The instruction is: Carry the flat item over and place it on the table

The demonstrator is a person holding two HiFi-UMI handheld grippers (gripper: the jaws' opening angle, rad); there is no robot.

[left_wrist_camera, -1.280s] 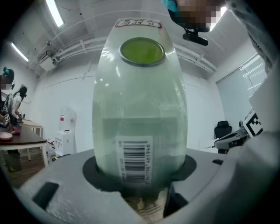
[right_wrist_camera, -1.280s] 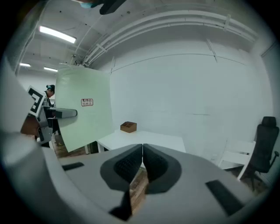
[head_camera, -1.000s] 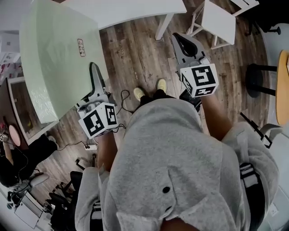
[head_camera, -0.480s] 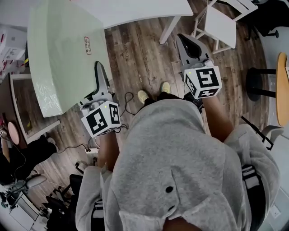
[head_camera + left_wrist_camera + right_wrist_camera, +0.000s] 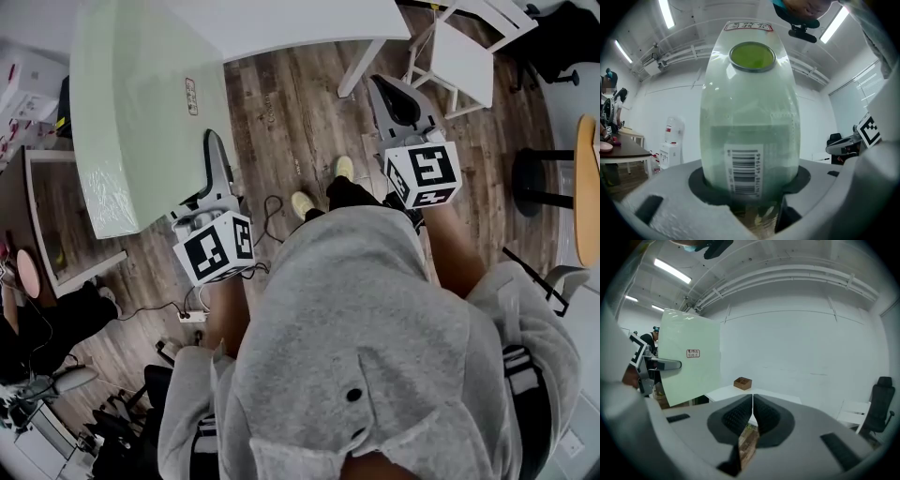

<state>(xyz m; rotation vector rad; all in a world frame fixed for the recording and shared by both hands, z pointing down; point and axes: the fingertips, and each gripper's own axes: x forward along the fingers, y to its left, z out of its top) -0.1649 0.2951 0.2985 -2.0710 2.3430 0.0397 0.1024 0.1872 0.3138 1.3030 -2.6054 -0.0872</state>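
Left gripper [image 5: 215,155] clamps green board [image 5: 141,112] by one edge; the board hangs over floor, just short of table [image 5: 300,23]. Right gripper [image 5: 752,413] closed, empty. Risk: one-edge hold lets board pivot, slip, or clip table rim.

Bare floor [image 5: 281,122] lies open at centre frame; the white counter [image 5: 300,23] bars the top, a white chair [image 5: 464,58] the upper right.
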